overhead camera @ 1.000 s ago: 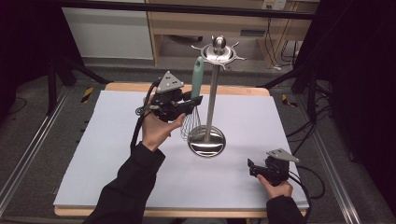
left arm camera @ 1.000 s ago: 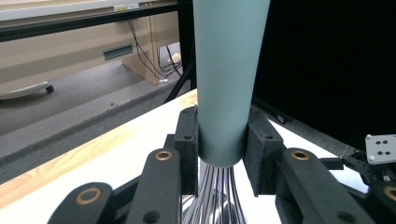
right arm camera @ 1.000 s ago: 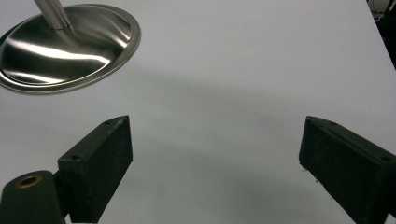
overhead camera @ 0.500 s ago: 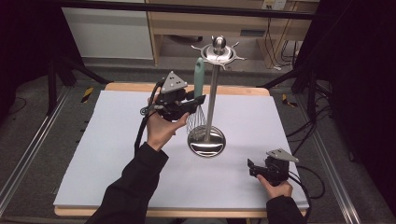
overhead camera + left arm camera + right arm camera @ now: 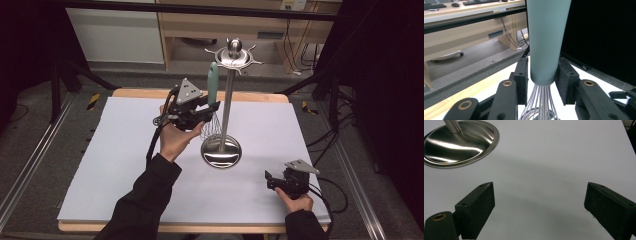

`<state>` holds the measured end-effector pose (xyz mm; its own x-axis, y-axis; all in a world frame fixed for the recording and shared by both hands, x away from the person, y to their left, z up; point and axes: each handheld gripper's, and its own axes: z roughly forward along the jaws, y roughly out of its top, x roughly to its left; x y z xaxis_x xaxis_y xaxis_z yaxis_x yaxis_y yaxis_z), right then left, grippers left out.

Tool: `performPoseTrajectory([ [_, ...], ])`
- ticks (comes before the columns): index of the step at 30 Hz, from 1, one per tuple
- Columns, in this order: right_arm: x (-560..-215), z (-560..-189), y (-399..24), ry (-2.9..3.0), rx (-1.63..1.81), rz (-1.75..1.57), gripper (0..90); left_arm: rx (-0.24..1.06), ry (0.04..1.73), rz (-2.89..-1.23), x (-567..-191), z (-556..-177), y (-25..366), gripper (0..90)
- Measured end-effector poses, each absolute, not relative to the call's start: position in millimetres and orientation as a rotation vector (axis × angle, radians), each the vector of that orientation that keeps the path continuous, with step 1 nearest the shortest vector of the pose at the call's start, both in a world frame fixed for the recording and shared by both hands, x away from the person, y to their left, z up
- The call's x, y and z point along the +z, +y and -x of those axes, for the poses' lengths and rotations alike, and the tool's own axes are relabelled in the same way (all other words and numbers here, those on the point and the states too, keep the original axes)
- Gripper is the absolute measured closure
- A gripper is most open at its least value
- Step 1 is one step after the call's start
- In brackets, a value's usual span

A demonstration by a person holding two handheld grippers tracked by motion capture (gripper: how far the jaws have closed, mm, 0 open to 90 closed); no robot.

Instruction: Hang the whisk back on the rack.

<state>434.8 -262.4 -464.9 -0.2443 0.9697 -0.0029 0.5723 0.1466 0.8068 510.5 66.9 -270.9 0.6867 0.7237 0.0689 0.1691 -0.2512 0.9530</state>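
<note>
A whisk with a pale green handle (image 5: 213,82) stands upright beside the steel utensil stand (image 5: 227,100). Its top sits just under one hook of the stand's crown; I cannot tell whether it hangs there. My left gripper (image 5: 210,110) is at the handle's lower end, above the wires (image 5: 541,105). Its jaws have just been opening. In the left gripper view the handle (image 5: 546,37) stands between the pads (image 5: 522,75) with a thin gap on each side. My right gripper (image 5: 270,181) rests open on the white mat near the front right, nothing between its fingers (image 5: 477,207).
The stand's round base (image 5: 221,151) sits mid-table, also seen at top left of the right gripper view as the base (image 5: 459,145). The white mat (image 5: 125,165) covers the wooden table. A dark frame bar crosses at the back, with metal rails on either side.
The left hand has shifted slightly up and to the right with the whisk, whose handle now stands straighter. The right hand has not moved.
</note>
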Motion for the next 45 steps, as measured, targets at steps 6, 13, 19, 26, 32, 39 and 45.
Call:
performPoseTrajectory([
  [6,-464.9,-434.9,-263.0,1.89,0.946,-1.457,10.1,0.616,0.707,-1.779,-277.0,-507.2,68.8,55.1],
  [13,-464.7,-434.3,-263.5,1.891,0.938,-1.449,10.1,0.624,0.712,-1.759,-283.8,-499.9,81.7,44.6],
  [19,-465.0,-434.0,-263.2,1.887,0.934,-1.451,10.1,0.592,0.723,-1.758,-296.1,-492.5,96.1,40.9],
  [26,-465.5,-434.4,-264.6,1.885,0.924,-1.451,10.1,0.552,0.761,-1.767,-313.1,-486.0,110.8,36.5],
  [32,-465.5,-434.7,-265.0,1.878,0.922,-1.454,9.9,0.544,0.783,-1.789,-329.3,-479.6,122.6,33.6],
  [39,-466.5,-434.5,-264.6,1.88,0.909,-1.452,9.8,0.534,0.824,-1.817,-352.4,-473.5,141.6,31.7],
  [45,-467.5,-434.3,-266.1,1.874,0.894,-1.46,9.7,0.508,0.885,-1.837,-375.0,-471.1,161.5,29.2],
])
